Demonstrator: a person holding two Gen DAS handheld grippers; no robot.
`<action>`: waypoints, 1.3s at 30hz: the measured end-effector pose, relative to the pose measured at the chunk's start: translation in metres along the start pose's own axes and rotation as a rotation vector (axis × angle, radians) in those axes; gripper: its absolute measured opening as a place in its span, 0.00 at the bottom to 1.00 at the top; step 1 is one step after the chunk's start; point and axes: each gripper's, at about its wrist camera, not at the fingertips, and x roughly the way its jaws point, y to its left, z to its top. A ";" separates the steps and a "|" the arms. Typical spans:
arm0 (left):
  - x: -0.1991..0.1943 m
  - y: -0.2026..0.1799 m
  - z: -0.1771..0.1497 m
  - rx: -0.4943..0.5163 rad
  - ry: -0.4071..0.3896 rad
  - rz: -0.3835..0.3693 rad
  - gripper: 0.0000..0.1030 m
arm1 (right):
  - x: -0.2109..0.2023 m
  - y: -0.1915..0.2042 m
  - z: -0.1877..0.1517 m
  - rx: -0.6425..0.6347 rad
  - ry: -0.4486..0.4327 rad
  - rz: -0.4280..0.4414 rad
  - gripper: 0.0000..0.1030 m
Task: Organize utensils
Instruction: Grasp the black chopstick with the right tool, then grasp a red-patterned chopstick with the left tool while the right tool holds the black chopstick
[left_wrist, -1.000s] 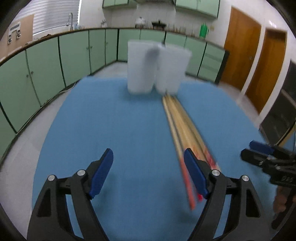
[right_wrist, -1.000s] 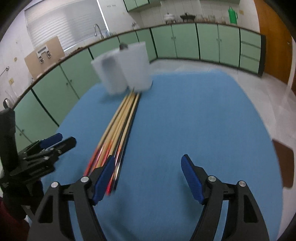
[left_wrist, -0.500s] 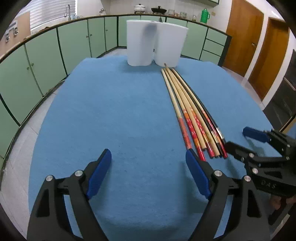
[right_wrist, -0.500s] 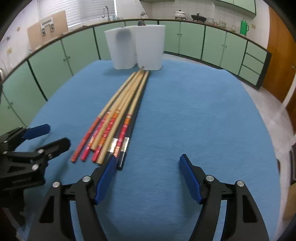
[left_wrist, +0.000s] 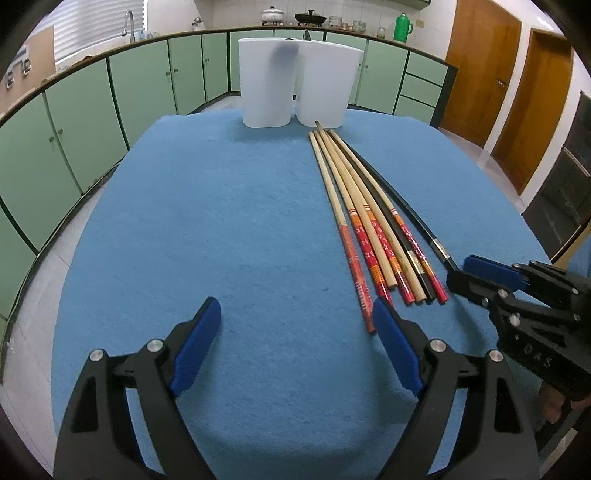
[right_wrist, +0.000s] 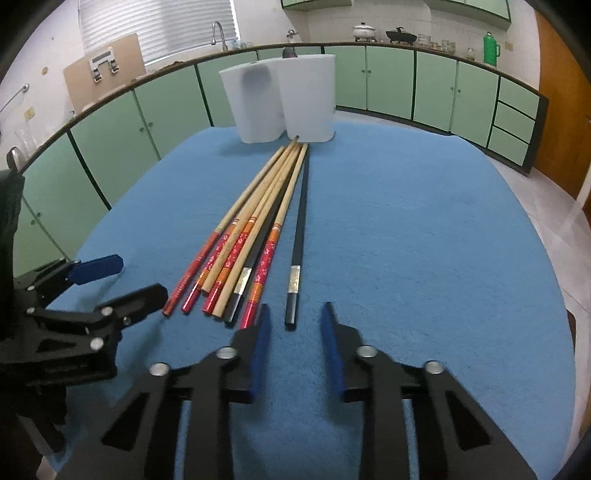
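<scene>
Several chopsticks (left_wrist: 369, 229) (right_wrist: 251, 229) lie side by side on the blue mat (left_wrist: 221, 221), wooden with red patterned ends plus a black one among them. Another black chopstick (right_wrist: 299, 229) (left_wrist: 439, 248) lies slightly apart on their right. Its near end sits just inside the tips of my right gripper (right_wrist: 295, 306) (left_wrist: 461, 273), whose jaws are closing, pads not touching it. My left gripper (left_wrist: 295, 308) (right_wrist: 140, 277) hovers open and empty left of the red ends. Two white containers (left_wrist: 266, 85) (right_wrist: 308, 99) stand at the far end.
The mat (right_wrist: 406, 240) ends in rounded table edges on both sides. Green cabinets (left_wrist: 74, 122) ring the room, and wooden doors (left_wrist: 480, 66) stand at the right. A dark shape shows inside the left container.
My right gripper's jaws have narrowed from wide open to a small gap around the black chopstick's near end. Both grippers have edged closer to the chopsticks.
</scene>
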 end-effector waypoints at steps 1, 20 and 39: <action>0.001 0.000 0.000 0.001 0.000 0.000 0.79 | -0.002 -0.001 -0.001 0.003 0.001 0.002 0.12; 0.007 -0.015 -0.001 0.014 0.012 0.035 0.65 | -0.008 -0.024 -0.005 0.052 -0.003 0.002 0.07; 0.004 -0.027 -0.002 -0.007 -0.007 0.039 0.05 | -0.008 -0.028 -0.006 0.060 -0.007 0.010 0.06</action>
